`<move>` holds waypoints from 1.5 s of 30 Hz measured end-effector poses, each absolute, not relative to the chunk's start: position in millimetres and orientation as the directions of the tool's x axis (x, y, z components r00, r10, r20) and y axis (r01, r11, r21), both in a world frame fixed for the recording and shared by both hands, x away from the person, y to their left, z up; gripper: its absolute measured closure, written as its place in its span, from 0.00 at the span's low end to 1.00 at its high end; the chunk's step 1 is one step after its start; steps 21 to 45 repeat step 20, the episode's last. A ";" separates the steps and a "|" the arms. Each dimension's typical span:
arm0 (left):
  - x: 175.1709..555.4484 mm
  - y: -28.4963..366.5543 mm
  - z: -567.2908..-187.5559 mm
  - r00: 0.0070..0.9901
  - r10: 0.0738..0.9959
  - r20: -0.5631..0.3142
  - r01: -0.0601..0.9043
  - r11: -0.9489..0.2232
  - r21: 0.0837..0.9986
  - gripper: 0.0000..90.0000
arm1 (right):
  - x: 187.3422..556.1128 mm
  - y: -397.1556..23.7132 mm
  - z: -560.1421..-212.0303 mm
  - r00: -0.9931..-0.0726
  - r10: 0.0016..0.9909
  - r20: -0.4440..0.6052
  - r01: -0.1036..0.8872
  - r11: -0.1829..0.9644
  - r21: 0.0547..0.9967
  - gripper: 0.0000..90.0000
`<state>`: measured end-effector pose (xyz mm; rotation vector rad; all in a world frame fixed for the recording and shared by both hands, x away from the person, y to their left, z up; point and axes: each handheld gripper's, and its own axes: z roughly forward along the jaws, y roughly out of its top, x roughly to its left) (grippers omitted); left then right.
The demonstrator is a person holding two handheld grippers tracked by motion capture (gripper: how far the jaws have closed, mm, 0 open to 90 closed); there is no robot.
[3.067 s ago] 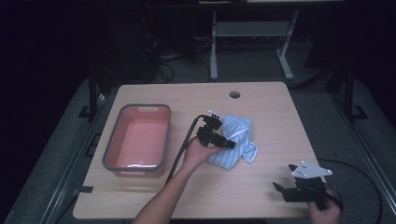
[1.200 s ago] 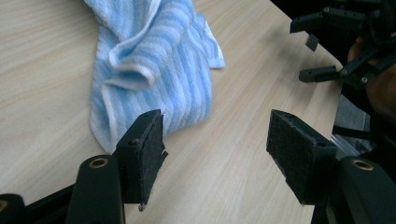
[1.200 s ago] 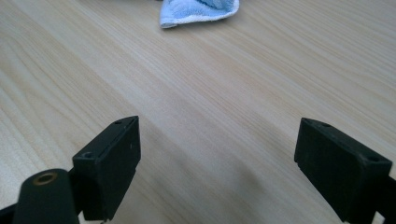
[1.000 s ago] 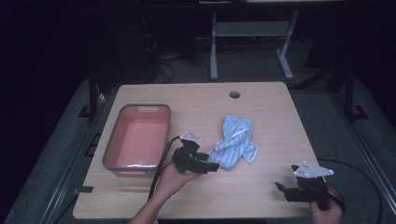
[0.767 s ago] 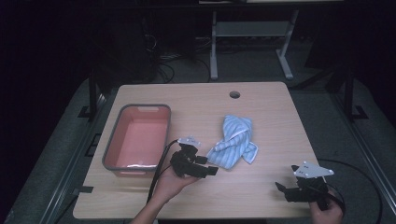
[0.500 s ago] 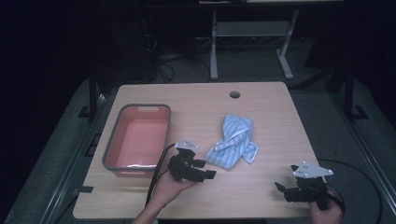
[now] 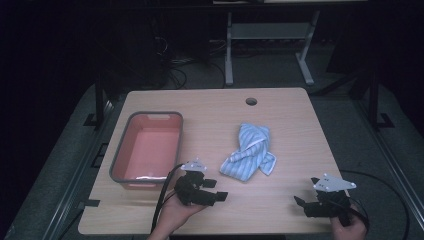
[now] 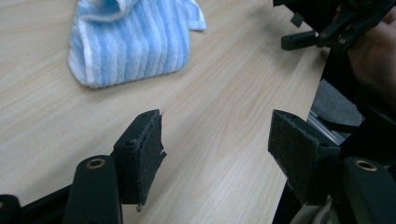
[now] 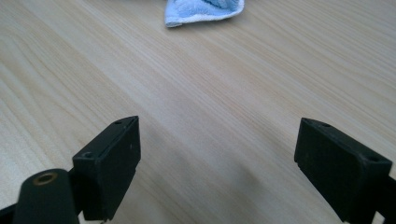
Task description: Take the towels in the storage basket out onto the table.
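With both pairs of jaws standing spread and empty, the left gripper [image 7: 220, 190] is best approaching the striped towel [image 7: 251, 155], lying at its one o'clock, low and slow, while the right gripper [image 7: 300, 204] is waiting.

Towel [image 7: 250, 154] blue-white striped; tub [image 7: 148, 148] red, grey rim.

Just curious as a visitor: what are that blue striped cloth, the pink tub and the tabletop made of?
The cloth looks like soft terry towelling: fuzzy ribbed pile, blue and white stripes. The tub seems to be moulded plastic, pink inside with a grey rim and a slight sheen. The tabletop looks like pale wood or wood-grain laminate, matte; which one is hard to tell.
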<state>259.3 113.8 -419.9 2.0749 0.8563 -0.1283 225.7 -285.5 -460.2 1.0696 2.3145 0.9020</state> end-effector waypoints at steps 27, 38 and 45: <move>232.9 125.0 -432.9 0.758 0.548 -0.352 0.603 -0.385 0.699 0.35 | 216.2 -289.1 -457.3 -0.603 0.790 -0.115 0.497 0.484 0.720 0.15; 232.9 125.0 -432.9 0.758 0.548 -0.352 0.603 -0.385 0.699 0.35 | 216.2 -289.1 -457.3 -0.603 0.790 -0.115 0.497 0.484 0.720 0.15; 232.9 125.0 -432.9 0.758 0.548 -0.352 0.603 -0.385 0.699 0.35 | 216.2 -289.1 -457.3 -0.603 0.790 -0.115 0.497 0.484 0.720 0.15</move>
